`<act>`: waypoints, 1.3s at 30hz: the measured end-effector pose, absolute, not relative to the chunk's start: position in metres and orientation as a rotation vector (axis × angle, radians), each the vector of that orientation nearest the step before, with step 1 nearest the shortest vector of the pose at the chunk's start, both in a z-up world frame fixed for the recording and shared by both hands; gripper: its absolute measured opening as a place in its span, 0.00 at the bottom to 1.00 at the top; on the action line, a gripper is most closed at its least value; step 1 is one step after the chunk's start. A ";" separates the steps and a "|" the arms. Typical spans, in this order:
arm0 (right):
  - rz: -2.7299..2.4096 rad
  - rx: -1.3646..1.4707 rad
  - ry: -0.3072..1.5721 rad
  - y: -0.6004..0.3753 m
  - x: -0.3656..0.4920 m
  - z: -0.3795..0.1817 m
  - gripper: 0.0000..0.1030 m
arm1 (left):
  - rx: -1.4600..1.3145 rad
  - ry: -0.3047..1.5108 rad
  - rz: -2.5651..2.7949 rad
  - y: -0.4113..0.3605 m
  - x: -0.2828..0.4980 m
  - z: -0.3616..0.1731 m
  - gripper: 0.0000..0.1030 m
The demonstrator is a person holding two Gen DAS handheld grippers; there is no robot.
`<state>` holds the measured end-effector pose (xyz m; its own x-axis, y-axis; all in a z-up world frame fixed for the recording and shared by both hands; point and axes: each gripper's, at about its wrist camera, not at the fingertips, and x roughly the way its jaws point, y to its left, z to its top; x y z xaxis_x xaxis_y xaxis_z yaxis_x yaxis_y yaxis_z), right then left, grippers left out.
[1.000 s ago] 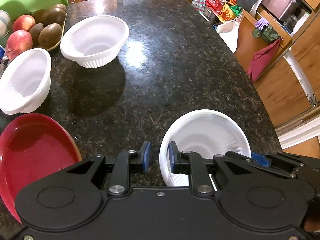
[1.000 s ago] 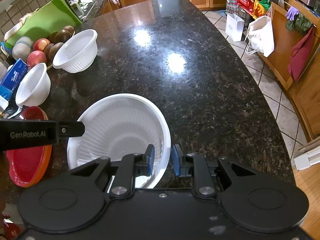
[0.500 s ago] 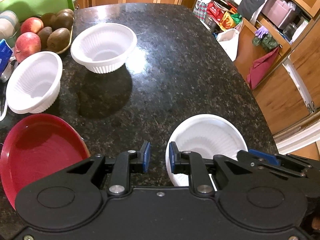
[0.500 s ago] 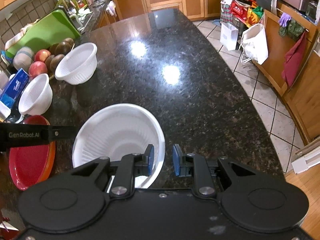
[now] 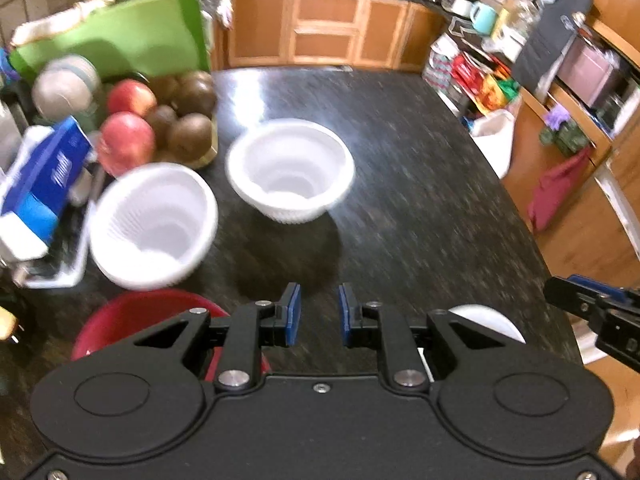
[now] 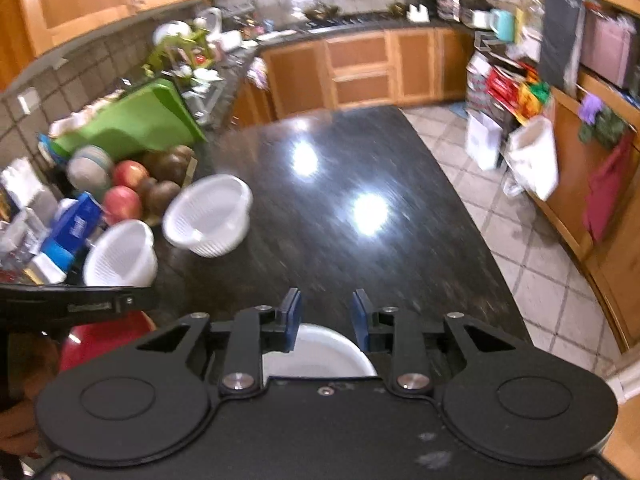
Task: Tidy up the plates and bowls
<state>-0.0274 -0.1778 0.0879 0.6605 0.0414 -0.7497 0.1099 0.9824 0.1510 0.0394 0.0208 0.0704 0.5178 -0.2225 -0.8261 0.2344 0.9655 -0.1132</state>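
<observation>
Two white ribbed bowls [image 5: 290, 170] [image 5: 152, 224] stand at the left of the dark granite counter [image 5: 420, 208], with a red plate [image 5: 140, 320] in front of them. A third white bowl [image 5: 486, 318] sits near the counter's front edge, mostly hidden behind my left gripper's body. My left gripper [image 5: 318, 304] hovers above the counter, its jaws a narrow gap apart with nothing between them. My right gripper [image 6: 325, 308] hangs over that near bowl [image 6: 320, 350]; its jaws are opening and the pads are clear of the rim. The far bowls [image 6: 208, 214] [image 6: 120, 254] and the red plate [image 6: 104, 340] lie to its left.
A dish of apples and brown fruit [image 5: 160, 120], a blue box [image 5: 48, 172] and a green board [image 5: 120, 40] crowd the counter's left side. The counter's right edge drops to a tiled floor [image 6: 540, 280] with bags and wooden cabinets [image 6: 360, 72].
Both grippers have risen and tipped up, so the near white bowl has slid low in both views. The right jaws have widened and are off its rim.
</observation>
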 end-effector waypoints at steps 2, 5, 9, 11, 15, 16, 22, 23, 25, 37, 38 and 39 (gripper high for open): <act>-0.001 0.177 0.830 -0.168 -0.018 0.096 0.30 | 0.005 0.968 -0.265 0.028 0.049 0.077 0.25; 0.046 0.161 0.820 -0.153 0.000 0.103 0.32 | 0.003 0.949 -0.245 0.036 0.065 0.084 0.25; 0.081 0.153 0.842 -0.140 0.030 0.102 0.32 | 0.013 0.940 -0.220 0.043 0.089 0.088 0.25; 0.095 0.175 0.865 -0.137 0.046 0.099 0.32 | 0.016 0.950 -0.212 0.045 0.103 0.086 0.25; 0.086 0.192 0.888 -0.128 0.073 0.089 0.32 | 0.035 0.959 -0.206 0.048 0.130 0.082 0.25; 0.081 0.197 0.896 -0.127 0.080 0.085 0.32 | 0.036 0.963 -0.205 0.049 0.137 0.081 0.25; 0.065 0.226 0.936 -0.125 0.116 0.069 0.32 | 0.022 1.003 -0.216 0.056 0.173 0.068 0.25; 0.064 0.229 0.942 -0.124 0.120 0.067 0.32 | 0.023 1.011 -0.219 0.056 0.178 0.065 0.25; 0.061 0.233 0.958 -0.122 0.133 0.060 0.32 | 0.023 1.028 -0.225 0.056 0.188 0.059 0.25; 0.063 0.242 1.040 -0.119 0.181 0.028 0.32 | 0.019 1.104 -0.287 0.052 0.210 0.033 0.25; 0.065 0.239 1.047 -0.118 0.183 0.025 0.32 | 0.020 1.106 -0.289 0.052 0.210 0.033 0.25; 0.067 0.237 1.053 -0.116 0.185 0.023 0.32 | 0.022 1.108 -0.290 0.051 0.210 0.032 0.25</act>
